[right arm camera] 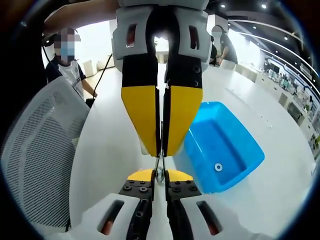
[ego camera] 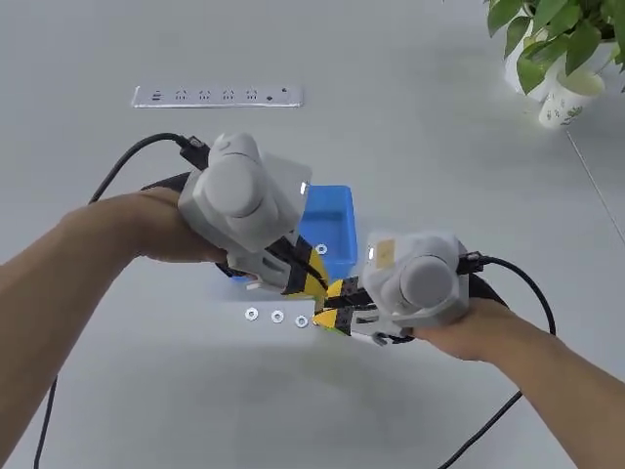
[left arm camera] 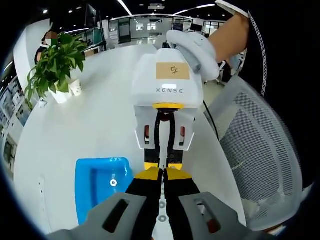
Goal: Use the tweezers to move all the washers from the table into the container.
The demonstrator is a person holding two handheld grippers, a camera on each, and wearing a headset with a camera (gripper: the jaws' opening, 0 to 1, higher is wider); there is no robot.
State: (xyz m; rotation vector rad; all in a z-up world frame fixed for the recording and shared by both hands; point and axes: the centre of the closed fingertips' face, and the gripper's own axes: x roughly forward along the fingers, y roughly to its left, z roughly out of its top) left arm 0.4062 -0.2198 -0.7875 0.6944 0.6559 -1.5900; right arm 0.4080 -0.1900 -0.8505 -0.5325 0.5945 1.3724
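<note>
Tweezers pinched between both grippers, beside the bin.
I am gripping the near end of the thin metal tweezers (right arm camera: 158, 167) in my right gripper (right arm camera: 159, 176), while the left gripper (right arm camera: 160, 150) is pointing down from the top, its yellow pads clamping the same tool. Just right, a blue rectangular plastic container (right arm camera: 235, 181) is sitting on the white table (right arm camera: 110, 150), holding one small silver washer (right arm camera: 218, 167).

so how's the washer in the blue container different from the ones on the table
The washer in the container is alone on the blue container floor; the washers on the table are three in a row. The washer in the container lies farther from the person than the washers on the table. All are small silver rings lying flat.
</note>
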